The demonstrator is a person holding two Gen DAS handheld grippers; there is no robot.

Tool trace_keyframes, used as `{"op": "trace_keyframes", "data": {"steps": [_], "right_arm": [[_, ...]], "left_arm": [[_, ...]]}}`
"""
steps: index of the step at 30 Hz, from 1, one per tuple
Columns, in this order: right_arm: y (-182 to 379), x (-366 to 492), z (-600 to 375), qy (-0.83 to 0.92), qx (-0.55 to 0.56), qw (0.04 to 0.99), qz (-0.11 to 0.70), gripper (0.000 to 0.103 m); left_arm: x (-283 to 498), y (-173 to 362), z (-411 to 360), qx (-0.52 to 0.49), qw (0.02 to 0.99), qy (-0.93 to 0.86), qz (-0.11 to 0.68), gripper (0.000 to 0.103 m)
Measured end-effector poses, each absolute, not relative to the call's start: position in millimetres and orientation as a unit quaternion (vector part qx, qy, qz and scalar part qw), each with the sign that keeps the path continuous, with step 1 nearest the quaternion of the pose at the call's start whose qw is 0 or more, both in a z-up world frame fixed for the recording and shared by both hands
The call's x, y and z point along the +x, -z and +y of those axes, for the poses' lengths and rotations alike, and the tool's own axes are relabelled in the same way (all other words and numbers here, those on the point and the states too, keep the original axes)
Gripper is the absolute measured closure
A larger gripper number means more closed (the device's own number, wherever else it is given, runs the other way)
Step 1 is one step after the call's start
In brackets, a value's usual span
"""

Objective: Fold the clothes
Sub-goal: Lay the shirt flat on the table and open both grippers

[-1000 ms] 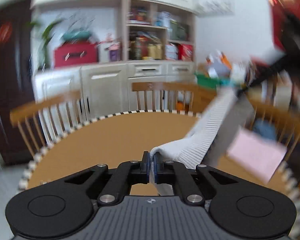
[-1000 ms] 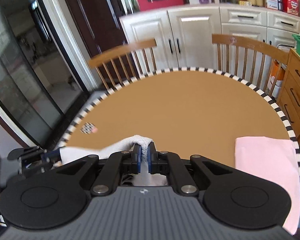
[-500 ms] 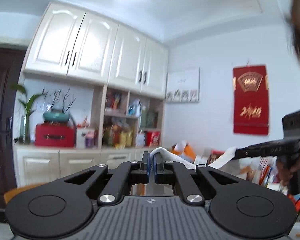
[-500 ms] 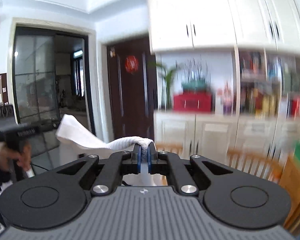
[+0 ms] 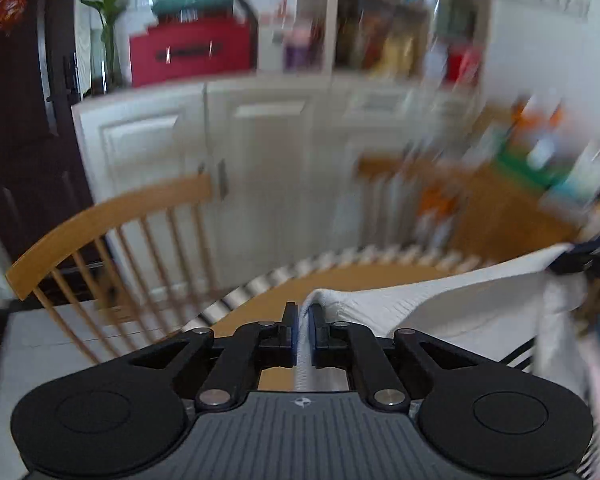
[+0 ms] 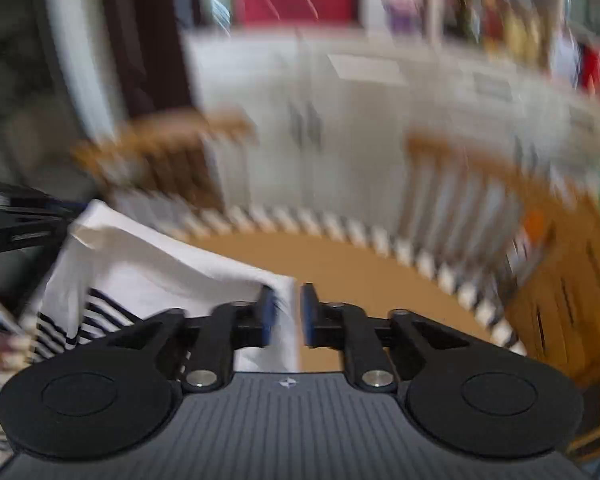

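A white knitted garment (image 5: 432, 300) is being pinched at a folded edge between the closed blue pads of the left gripper (image 5: 303, 336), nearest the left wrist camera, above the near edge of a round brown table (image 5: 380, 278). From there the cloth is being stretched rightward toward the right gripper (image 6: 287, 316), whose jaws are being held narrowly parted, with a white corner of the garment lying in the gap against the left pad; whether the cloth is actually being gripped there cannot be told through the blur. A dark-striped section of the garment (image 6: 76, 324) is being draped below the white part at the lower left of the right wrist view. Beyond, the table's black-and-white checked rim (image 6: 340, 232) is being flanked by wooden spindle-back chairs (image 5: 108, 224). Farthest back, white cabinets (image 5: 260, 140) are being topped by a red box (image 5: 188, 52) and a green plant (image 5: 108, 20).
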State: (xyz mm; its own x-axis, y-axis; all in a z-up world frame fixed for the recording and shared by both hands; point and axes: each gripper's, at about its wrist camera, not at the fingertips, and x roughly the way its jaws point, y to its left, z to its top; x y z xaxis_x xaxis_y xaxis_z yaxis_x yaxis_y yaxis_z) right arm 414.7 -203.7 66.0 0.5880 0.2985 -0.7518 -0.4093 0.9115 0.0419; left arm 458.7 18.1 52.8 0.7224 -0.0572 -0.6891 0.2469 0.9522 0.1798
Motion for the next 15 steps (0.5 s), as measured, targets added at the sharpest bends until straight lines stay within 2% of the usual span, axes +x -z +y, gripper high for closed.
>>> {"op": "trace_keyframes", "data": {"steps": [1, 2, 3, 5, 8, 10, 13, 15], "right_arm": [[-31.6, 429.3, -199.8, -0.152, -0.084, 0.890, 0.422, 0.053], [2.7, 443.7, -196.1, -0.104, -0.101, 0.889, 0.435, 0.055], [21.9, 444.4, -198.3, -0.100, -0.098, 0.890, 0.433, 0.057], [51.5, 437.2, -203.6, -0.117, -0.099, 0.895, 0.419, 0.056], [66.5, 398.6, -213.0, -0.157, -0.114, 0.905, 0.378, 0.053], [72.9, 372.2, -218.2, -0.158, -0.098, 0.912, 0.367, 0.044], [79.9, 361.4, -226.1, -0.143, -0.012, 0.914, 0.380, 0.044], [84.0, 358.0, -227.7, -0.125, 0.021, 0.914, 0.386, 0.045]], "left_arm": [[477.5, -24.3, 10.1, 0.177, 0.911, 0.041, 0.371, 0.083], [496.2, 4.3, 2.1, 0.222, 0.899, -0.001, 0.378, 0.077], [493.6, 14.9, 6.3, 0.211, 0.899, -0.004, 0.383, 0.063], [481.6, 30.6, 18.5, 0.172, 0.903, 0.003, 0.394, 0.048], [463.7, 54.1, 36.9, 0.113, 0.905, 0.014, 0.409, 0.047], [451.7, 69.8, 49.2, 0.073, 0.905, 0.021, 0.418, 0.047], [433.7, 93.3, 67.6, 0.014, 0.902, 0.032, 0.431, 0.047], [426.9, 102.0, 71.6, -0.005, 0.901, 0.037, 0.433, 0.040]]}}
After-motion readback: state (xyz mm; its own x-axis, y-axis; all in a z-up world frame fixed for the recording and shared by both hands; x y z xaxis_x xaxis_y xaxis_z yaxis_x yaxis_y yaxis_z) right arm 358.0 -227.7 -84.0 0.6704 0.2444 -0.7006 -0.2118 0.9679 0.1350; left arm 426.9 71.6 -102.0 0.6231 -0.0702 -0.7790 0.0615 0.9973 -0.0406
